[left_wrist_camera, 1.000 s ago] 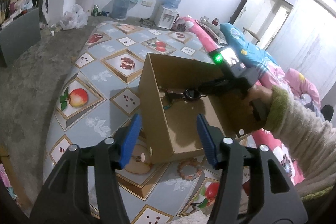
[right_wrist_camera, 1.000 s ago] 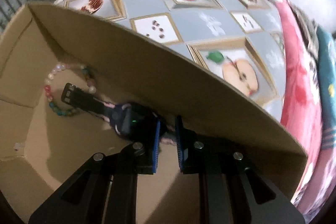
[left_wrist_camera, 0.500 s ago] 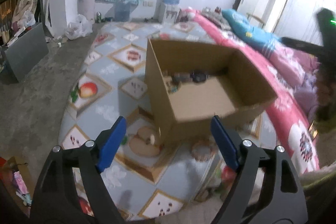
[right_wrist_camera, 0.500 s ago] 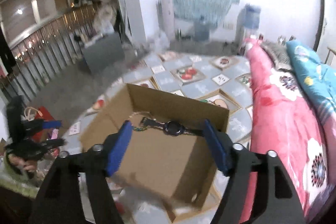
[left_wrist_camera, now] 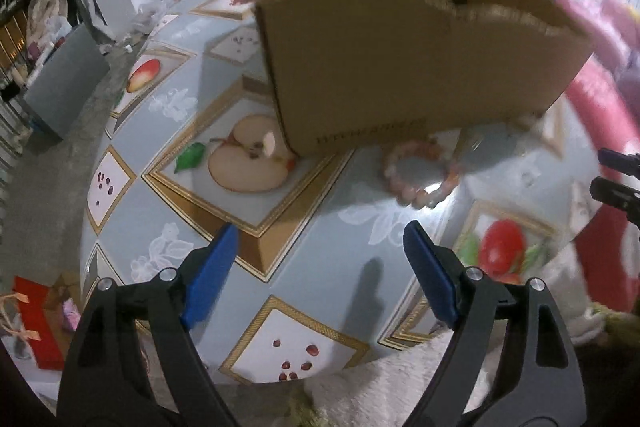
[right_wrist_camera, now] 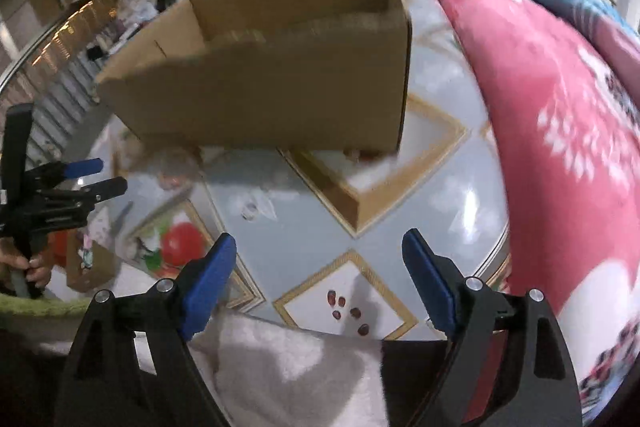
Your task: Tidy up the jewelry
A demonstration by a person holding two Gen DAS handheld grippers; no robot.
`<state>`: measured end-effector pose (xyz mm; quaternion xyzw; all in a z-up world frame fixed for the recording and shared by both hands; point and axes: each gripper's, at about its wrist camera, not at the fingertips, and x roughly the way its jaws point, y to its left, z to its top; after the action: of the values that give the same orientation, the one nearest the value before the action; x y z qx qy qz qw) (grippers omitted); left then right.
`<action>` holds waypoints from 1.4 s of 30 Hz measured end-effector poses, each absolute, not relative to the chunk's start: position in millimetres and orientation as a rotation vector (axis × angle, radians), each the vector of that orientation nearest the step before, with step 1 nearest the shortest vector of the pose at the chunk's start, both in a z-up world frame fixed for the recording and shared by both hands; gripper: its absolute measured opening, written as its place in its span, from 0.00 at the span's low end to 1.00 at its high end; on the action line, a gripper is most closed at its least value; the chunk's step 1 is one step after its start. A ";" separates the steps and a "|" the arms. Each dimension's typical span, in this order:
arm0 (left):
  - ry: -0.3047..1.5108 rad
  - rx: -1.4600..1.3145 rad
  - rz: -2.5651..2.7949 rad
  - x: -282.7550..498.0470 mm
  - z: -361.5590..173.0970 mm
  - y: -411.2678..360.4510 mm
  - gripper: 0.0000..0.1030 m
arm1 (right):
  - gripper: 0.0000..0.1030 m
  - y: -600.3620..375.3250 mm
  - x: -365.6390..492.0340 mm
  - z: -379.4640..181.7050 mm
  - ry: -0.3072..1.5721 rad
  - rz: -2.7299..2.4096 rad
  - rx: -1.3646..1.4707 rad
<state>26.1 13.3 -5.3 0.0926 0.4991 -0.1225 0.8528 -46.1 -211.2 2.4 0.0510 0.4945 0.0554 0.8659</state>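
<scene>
Moved: both tongs have come out of the cardboard box and their jaws have just been opening — nothing between them.
Left tongs: wide, empty, over the bench in front of the box.
Bead bracelet: on the bench, just before the box's near wall.
Right tongs: wide, empty — before the box's right corner.

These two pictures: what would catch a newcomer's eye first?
A brown cardboard box stands on a table with a fruit-patterned cloth. Just before it lies a pink bead bracelet. The left gripper and right gripper hover open and empty.
</scene>
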 end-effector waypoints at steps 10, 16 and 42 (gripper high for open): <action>1.051 0.273 -0.216 27.0 -26.2 3.7 0.93 | 0.85 -182.8 -43.2 -26.0 1.029 0.042 -0.052; 1.055 0.256 -0.240 29.8 -30.8 8.4 0.93 | 0.94 -184.4 -38.5 -31.1 1.048 0.024 -0.053; 0.890 0.319 -0.515 20.3 1.8 -39.3 0.52 | 0.94 -190.8 -31.1 -32.6 1.064 0.023 -0.035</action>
<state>20.3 -39.4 1.8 0.1520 0.4237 -0.2451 0.8587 -31.1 -190.8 -32.6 -0.0168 0.5074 0.0110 0.8615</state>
